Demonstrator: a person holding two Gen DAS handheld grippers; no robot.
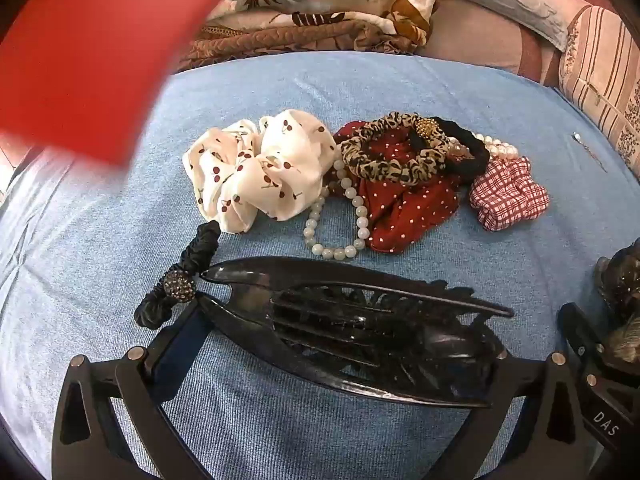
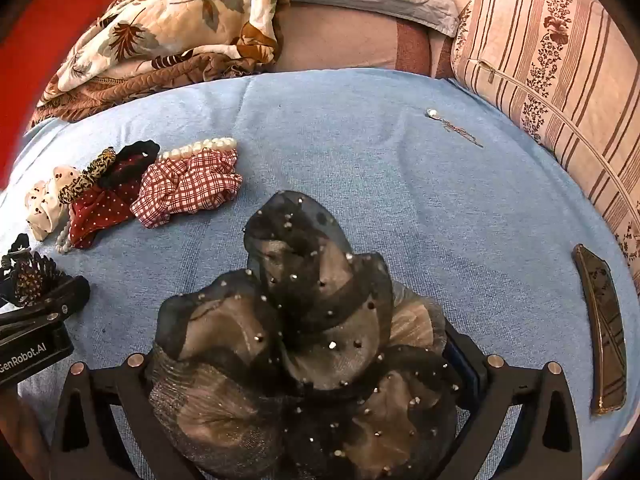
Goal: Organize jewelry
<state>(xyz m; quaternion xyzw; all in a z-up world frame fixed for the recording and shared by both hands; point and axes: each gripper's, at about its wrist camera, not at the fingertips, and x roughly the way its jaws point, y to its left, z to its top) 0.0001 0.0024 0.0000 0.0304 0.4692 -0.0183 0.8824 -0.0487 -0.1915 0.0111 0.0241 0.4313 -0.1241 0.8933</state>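
My left gripper (image 1: 320, 312) stands open around a large black claw clip (image 1: 352, 328) that lies crosswise between its fingers on the blue cloth (image 1: 400, 88). A black satin hair tie with a rhinestone ball (image 1: 184, 276) touches the clip's left end. Beyond lie a cherry-print scrunchie (image 1: 256, 168), a pale bead bracelet (image 1: 340, 224), a red dotted scrunchie (image 1: 400, 208), a leopard scrunchie (image 1: 392, 156) and a red checked scrunchie (image 1: 508, 192). My right gripper (image 2: 316, 320) is open around a big black sheer scrunchie (image 2: 312, 320) that hides its fingertips.
A small silver earring (image 2: 452, 124) lies far right on the cloth, and a brown barrette (image 2: 604, 332) sits near the right edge. Floral bedding (image 2: 168, 32) and a striped pillow (image 2: 560, 72) border the cloth. A blurred red object (image 1: 80, 52) fills the left wrist view's upper left.
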